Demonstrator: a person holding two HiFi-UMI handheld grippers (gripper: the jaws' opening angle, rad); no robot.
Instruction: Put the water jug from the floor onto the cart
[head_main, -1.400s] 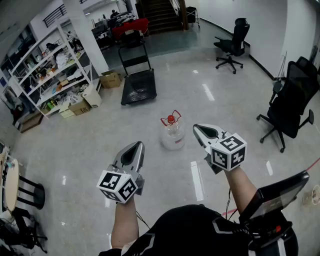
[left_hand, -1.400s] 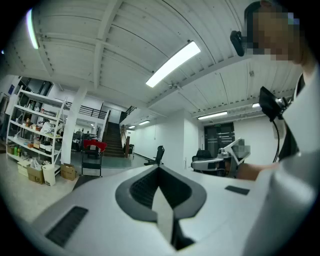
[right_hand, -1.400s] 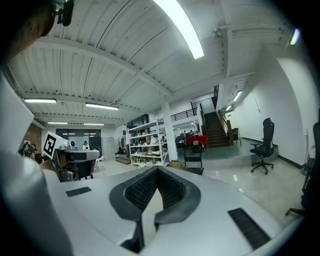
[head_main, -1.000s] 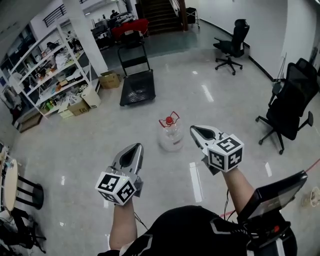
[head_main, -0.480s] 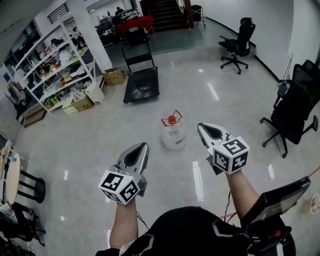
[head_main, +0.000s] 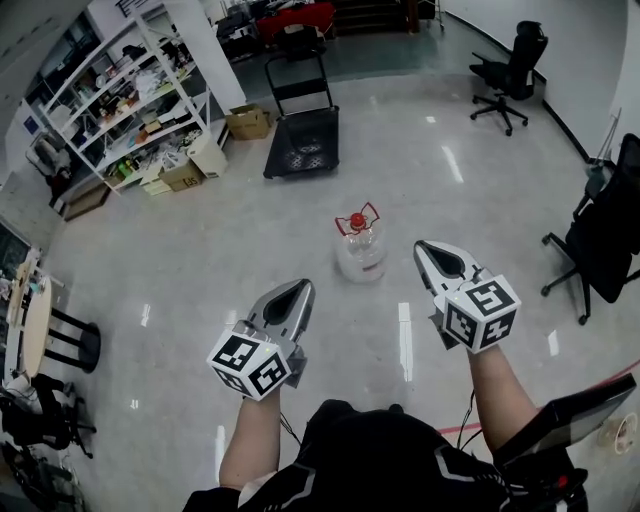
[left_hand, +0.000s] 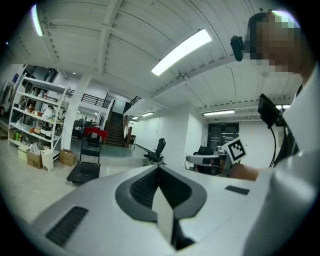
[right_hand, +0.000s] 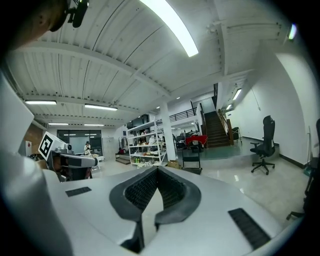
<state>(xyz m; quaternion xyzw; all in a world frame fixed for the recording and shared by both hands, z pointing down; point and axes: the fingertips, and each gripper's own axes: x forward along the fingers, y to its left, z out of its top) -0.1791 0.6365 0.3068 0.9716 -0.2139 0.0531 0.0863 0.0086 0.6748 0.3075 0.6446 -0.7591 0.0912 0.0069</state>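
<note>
A clear water jug (head_main: 361, 250) with a red cap and a red handle stands upright on the glossy floor in the head view. My left gripper (head_main: 301, 287) is shut and empty, held below and to the left of the jug. My right gripper (head_main: 425, 247) is also shut and empty, just right of the jug with a gap between them. A black flat cart (head_main: 303, 143) with an upright push handle stands beyond the jug. It shows small in the left gripper view as the cart (left_hand: 85, 170) and in the right gripper view as the cart (right_hand: 191, 161). The jug is hidden in both gripper views.
White shelving (head_main: 130, 100) full of goods lines the back left, with cardboard boxes (head_main: 248, 121) at its foot. Black office chairs stand at the back right (head_main: 513, 62) and at the right edge (head_main: 610, 240). A black stool (head_main: 70, 345) is at the left.
Both grippers and the view have come forward toward the jug. The jug now lies nearly level with the right gripper's tip. Both jaws stay shut.
</note>
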